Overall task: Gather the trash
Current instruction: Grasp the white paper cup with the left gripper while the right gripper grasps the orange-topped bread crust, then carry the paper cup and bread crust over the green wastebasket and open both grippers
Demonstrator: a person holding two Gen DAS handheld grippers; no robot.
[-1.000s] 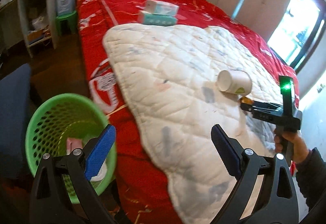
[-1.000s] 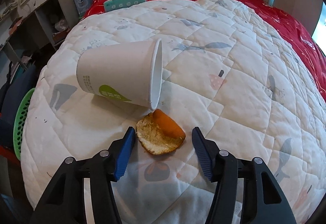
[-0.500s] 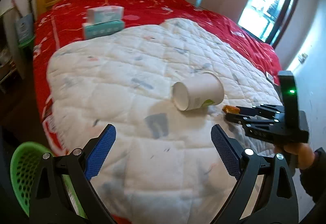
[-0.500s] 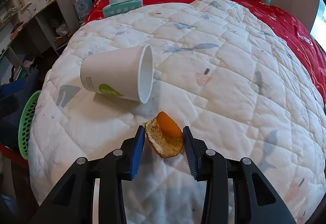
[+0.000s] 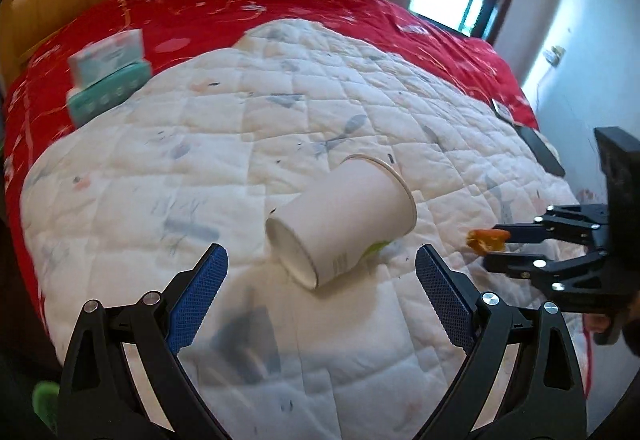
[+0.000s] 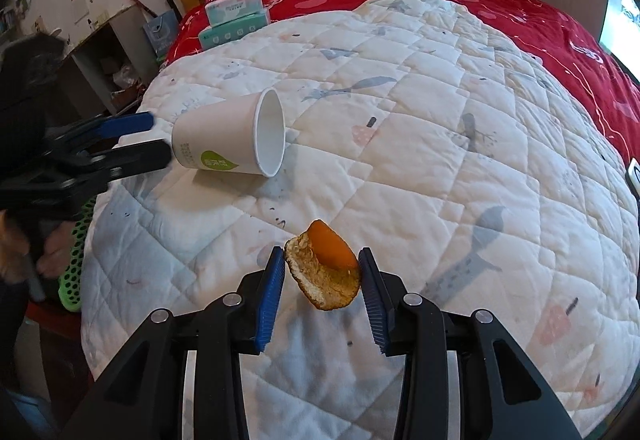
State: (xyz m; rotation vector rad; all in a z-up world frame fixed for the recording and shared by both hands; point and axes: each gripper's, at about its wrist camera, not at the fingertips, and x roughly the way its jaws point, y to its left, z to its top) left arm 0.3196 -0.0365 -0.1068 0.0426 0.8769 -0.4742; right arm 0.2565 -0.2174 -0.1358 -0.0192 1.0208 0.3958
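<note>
The right gripper [image 6: 322, 276] is clenched on the orange peel [image 6: 323, 271], lifted just above the quilt's [image 6: 460, 168] near edge. The left gripper [image 5: 320, 296] gapes wide before the tipped paper cup [image 5: 340, 226] mid-quilt. Pinched only by its edges, the peel could slip out on the way to the green basket [image 6: 76, 252].

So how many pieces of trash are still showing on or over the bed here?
2. The paper cup lies tipped on its side on the white quilt, and the orange peel is clamped in the right gripper above it. More could be out of frame.
</note>
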